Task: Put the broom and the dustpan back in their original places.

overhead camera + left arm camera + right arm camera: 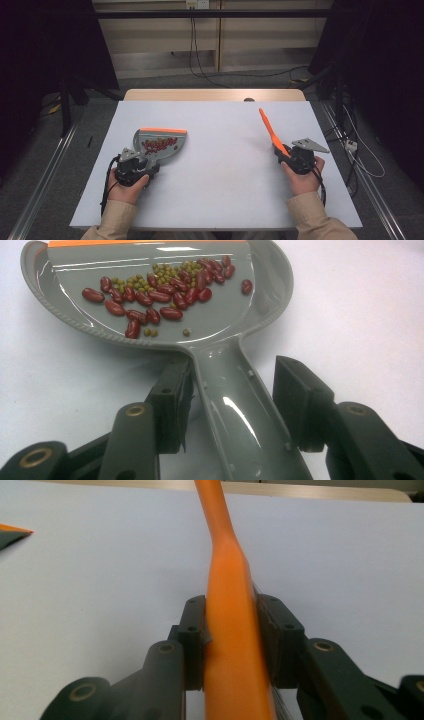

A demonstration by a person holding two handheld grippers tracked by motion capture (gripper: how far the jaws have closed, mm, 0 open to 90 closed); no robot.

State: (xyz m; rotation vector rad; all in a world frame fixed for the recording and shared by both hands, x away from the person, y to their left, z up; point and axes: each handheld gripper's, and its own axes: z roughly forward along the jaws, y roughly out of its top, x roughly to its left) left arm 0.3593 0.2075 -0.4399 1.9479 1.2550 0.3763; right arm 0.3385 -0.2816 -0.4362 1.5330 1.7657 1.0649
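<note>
The grey dustpan (159, 144) is laid flat near the table's (220, 195) left edge, so the beans (165, 287) are kept in its tray; its handle lies between the left gripper's (232, 390) parted jaws, ungripped; the orange brush handle (232, 630) is clamped by the right gripper (231, 640) toward the right edge, pointed at the far edge.
</note>
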